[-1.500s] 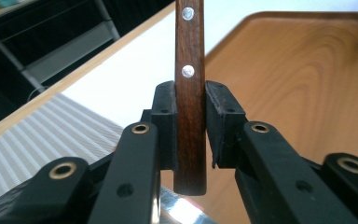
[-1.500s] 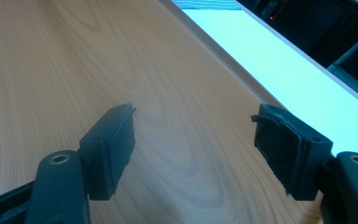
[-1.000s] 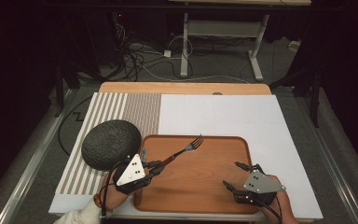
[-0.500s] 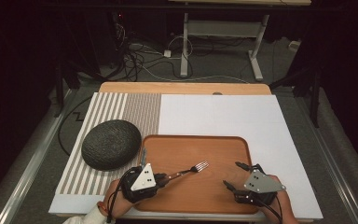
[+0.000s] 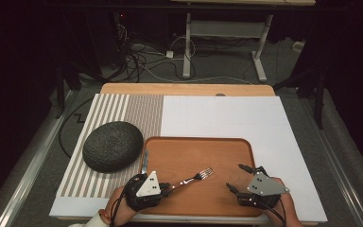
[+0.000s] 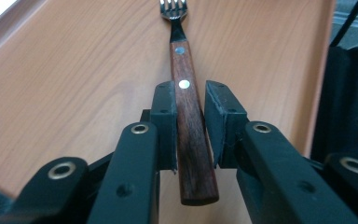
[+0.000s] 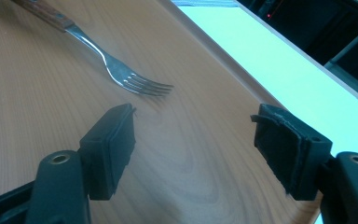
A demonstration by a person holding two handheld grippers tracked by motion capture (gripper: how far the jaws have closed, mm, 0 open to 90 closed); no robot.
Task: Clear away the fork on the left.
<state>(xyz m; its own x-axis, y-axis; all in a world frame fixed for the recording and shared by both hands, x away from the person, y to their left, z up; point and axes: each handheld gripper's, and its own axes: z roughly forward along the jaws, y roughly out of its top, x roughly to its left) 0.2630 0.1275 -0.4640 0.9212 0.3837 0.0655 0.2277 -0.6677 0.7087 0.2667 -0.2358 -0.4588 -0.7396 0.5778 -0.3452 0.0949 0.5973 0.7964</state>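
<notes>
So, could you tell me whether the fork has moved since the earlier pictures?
Yes. The fork has swung down toward the wooden tray's near edge.

I see a dark room beyond the lit table (image 5: 123,89): grey carpet floor (image 5: 227,71), tangled cables (image 5: 137,56), and a white metal desk frame (image 5: 222,33) standing near the black back wall.

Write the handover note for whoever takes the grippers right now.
Left gripper: shut on the fork, gripping its wooden handle, tines pointing away over the tray.
Right gripper: open, holding nothing, low over the tray's right part.
Done: fork brought over the tray, low above the wood.
Left: whether it already rests on the tray is unclear; probably set it down and let go.
Dark round stone-like object sits on the striped mat, untouched.
</notes>
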